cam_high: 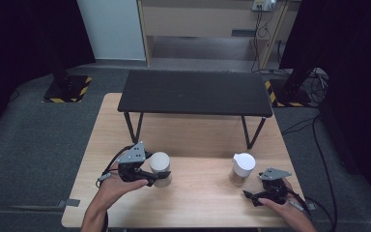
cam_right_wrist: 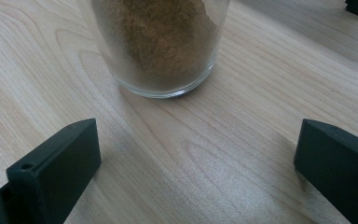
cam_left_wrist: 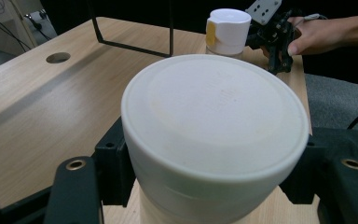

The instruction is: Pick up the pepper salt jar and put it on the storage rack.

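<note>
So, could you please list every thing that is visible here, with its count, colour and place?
white-lidded jar: one, pale body, left part of the wooden table, held between the left gripper's jaws
glass jar of brown powder: one, clear with a white cap, right part of the table, standing free
wooden table: one, light wood, centre
black bench: one, black top and thin legs, standing on the far half of the table
left gripper: one, black, shut on the white-lidded jar
right gripper: one, black, jaws open, near the glass jar, not touching it
hands: two, near edge of the table
</note>
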A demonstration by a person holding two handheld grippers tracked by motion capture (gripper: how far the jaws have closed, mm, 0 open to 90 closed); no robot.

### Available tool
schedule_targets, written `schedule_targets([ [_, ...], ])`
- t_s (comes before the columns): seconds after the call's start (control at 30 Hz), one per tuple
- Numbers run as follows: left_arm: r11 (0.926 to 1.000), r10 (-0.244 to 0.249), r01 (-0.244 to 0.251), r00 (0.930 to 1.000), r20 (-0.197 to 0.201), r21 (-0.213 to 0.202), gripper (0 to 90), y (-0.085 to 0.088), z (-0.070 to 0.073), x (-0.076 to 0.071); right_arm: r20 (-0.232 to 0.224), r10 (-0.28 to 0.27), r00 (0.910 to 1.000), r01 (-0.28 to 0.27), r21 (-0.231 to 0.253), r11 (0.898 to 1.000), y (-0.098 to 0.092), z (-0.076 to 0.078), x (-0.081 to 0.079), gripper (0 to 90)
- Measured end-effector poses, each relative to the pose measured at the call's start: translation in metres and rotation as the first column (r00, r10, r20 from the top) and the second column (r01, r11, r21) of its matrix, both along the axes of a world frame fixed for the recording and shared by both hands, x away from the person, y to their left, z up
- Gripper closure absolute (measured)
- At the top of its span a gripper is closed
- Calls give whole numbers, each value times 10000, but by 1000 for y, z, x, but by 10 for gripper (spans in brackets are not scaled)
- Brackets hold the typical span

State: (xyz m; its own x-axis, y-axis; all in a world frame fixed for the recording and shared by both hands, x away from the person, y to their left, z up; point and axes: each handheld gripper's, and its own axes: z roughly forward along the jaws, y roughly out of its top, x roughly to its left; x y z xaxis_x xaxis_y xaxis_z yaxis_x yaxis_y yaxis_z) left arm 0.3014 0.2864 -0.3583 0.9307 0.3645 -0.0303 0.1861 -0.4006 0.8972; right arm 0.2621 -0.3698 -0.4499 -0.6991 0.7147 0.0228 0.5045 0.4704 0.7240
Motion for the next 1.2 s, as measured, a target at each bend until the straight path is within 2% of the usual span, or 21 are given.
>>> schedule_targets([
  [0.57, 10000, -37, 37, 9998, 213, -23, 326, -9, 36, 10, -3, -1, 10000, 1, 1, 10000, 0, 0, 0, 13],
  [0.77, 10000, -16, 16, 9997, 229, 19, 326, -13, 51, 16, -2, -1, 10000, 1, -1, 10000, 0, 0, 0, 13],
  [0.93, 9999, 0, 2, 9999, 134, -142, 326, -14, 61, 22, -2, 0, 10000, 0, -1, 10000, 0, 0, 0, 13],
  [1.2, 10000, 48, -49, 9997, 230, 35, 327, -21, 85, 31, -2, 1, 10000, -1, 0, 10000, 0, 0, 0, 13],
])
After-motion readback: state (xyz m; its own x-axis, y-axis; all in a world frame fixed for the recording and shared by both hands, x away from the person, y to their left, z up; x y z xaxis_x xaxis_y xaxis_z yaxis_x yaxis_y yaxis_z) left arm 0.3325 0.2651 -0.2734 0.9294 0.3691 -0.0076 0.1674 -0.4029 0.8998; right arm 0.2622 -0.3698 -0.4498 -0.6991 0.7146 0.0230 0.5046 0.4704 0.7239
